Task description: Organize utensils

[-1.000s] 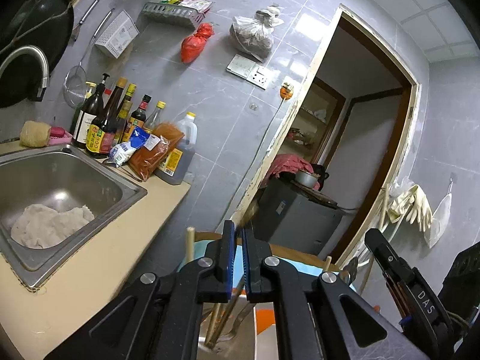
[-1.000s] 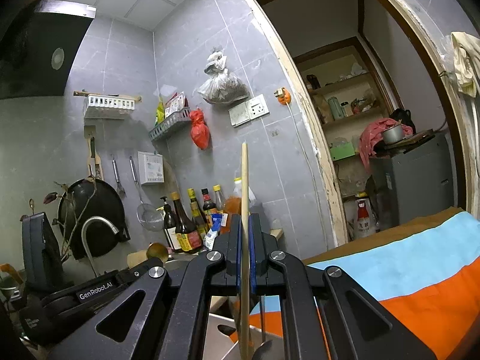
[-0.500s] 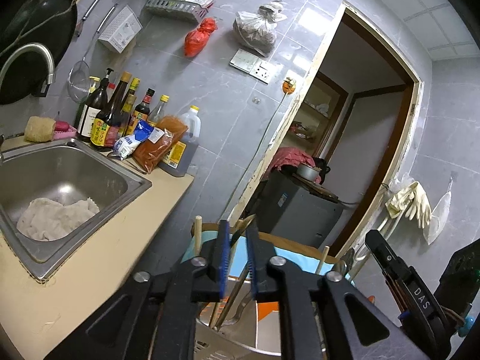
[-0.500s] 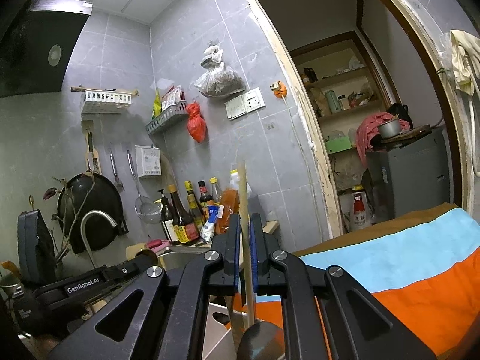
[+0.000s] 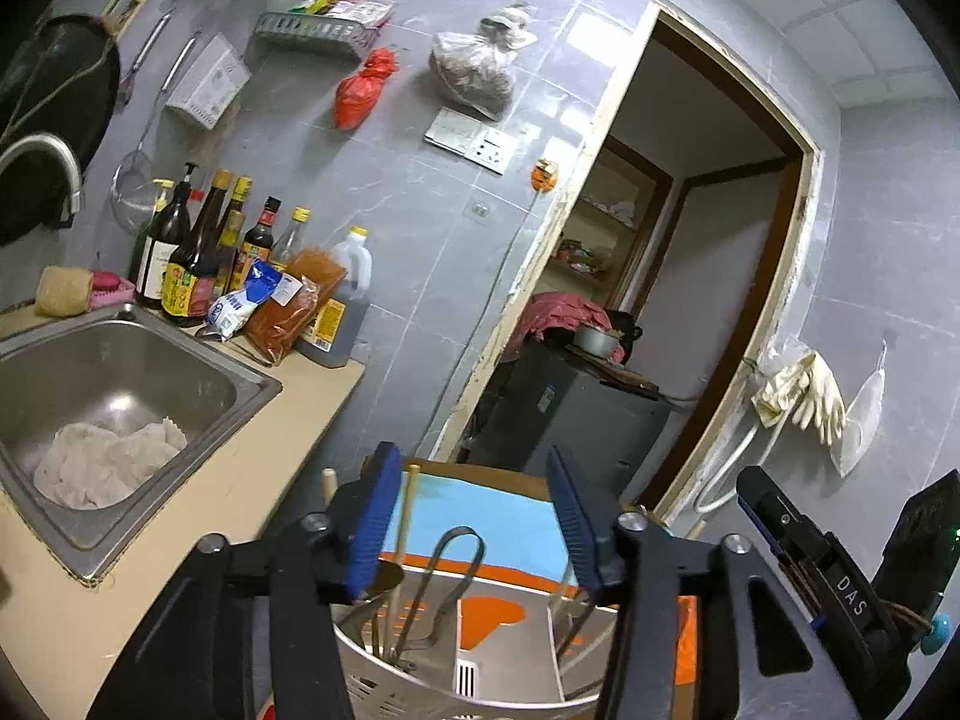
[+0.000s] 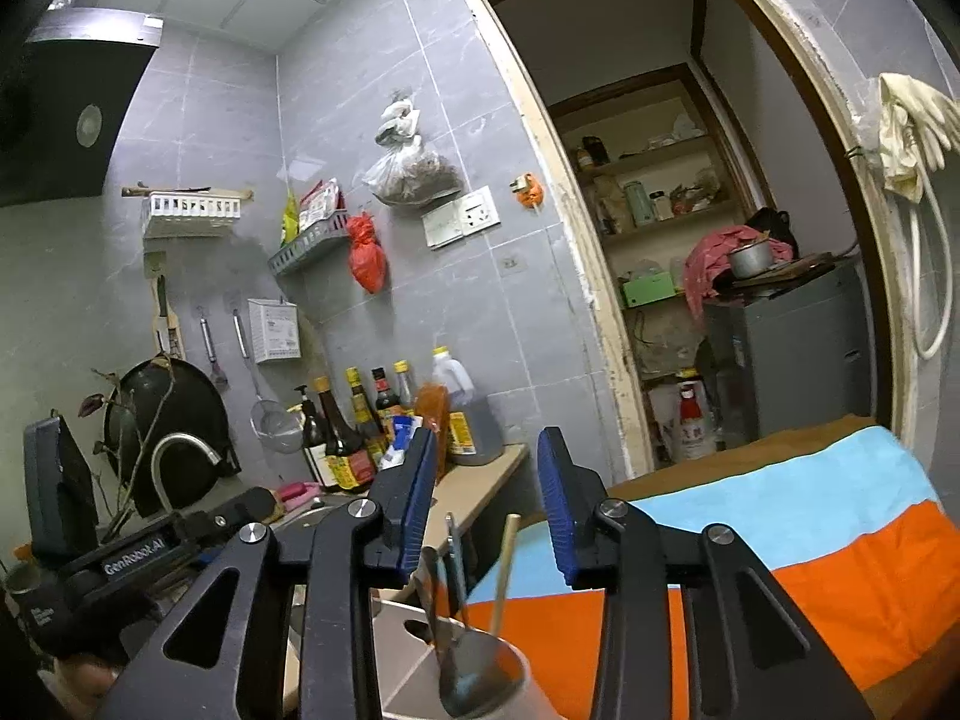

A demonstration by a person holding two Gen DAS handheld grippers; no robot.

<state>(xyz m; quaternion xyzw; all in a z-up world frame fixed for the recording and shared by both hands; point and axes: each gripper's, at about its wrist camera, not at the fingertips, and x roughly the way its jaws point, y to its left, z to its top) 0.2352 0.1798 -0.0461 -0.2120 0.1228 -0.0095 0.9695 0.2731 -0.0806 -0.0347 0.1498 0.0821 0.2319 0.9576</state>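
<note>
Steel tongs [image 5: 447, 585] are standing looped end up in the holder [image 5: 420, 681] at the orange cloth's [image 5: 492, 612] near edge; I cannot tell their arms' spread. I am opening my left gripper [image 5: 474, 525] and right gripper [image 6: 486, 504], nothing pressed between either's pads.

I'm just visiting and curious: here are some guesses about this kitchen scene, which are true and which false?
1. A cloth lies in the sink. True: the pale cloth is in the basin.
2. The left gripper is clamped on a chopstick. False: its jaws are opening, and the chopstick stands free in the utensil holder.
3. The red bag sits on the counter. False: it hangs on the tiled wall.
4. The right gripper holds nothing. True: its jaws are opening, nothing pressed between them.
5. Bottles stand beside the sink. True.
</note>
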